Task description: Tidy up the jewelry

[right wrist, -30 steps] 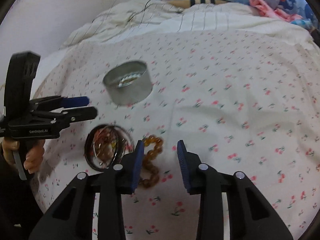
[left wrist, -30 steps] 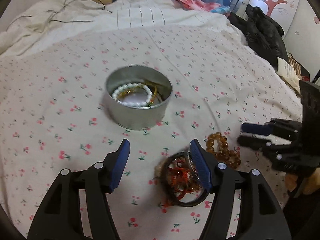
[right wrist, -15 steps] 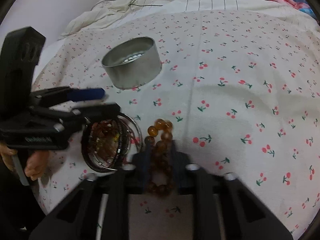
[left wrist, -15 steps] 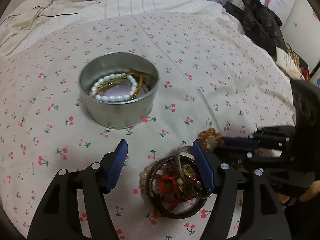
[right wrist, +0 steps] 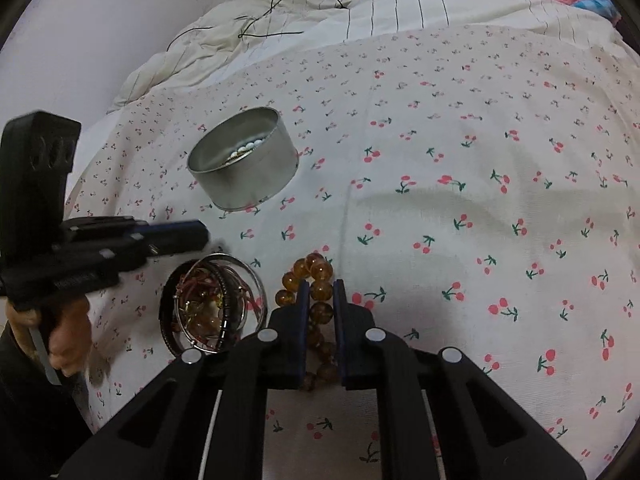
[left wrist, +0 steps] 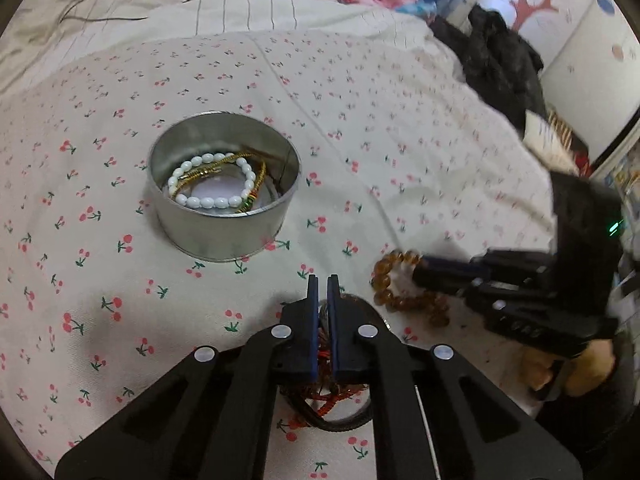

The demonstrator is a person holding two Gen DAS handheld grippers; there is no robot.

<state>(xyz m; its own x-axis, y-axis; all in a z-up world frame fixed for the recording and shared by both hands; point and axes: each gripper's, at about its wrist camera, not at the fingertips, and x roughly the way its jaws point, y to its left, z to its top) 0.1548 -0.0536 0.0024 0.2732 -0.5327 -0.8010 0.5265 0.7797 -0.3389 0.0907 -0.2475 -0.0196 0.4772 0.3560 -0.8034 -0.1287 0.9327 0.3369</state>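
Note:
A round metal tin (left wrist: 224, 236) (right wrist: 244, 168) stands on the cherry-print bedspread and holds a white bead bracelet (left wrist: 212, 184) and gold chains. My left gripper (left wrist: 323, 284) is shut over a pile of bangles and red cords (left wrist: 336, 408) (right wrist: 212, 304); what it pinches is hidden by its fingers. My right gripper (right wrist: 320, 286) is shut on an amber bead bracelet (right wrist: 316, 272) (left wrist: 404, 296) that lies on the bed right of the pile.
The cherry-print bedspread (right wrist: 480, 200) stretches away from the tin. A striped quilt with a black cable (right wrist: 280, 20) lies at the back. Dark clothing (left wrist: 500, 64) sits at the bed's right edge.
Both grippers have closed: the left over the bangle pile, the right on the amber bracelet. Both have moved down and closer to the bed.

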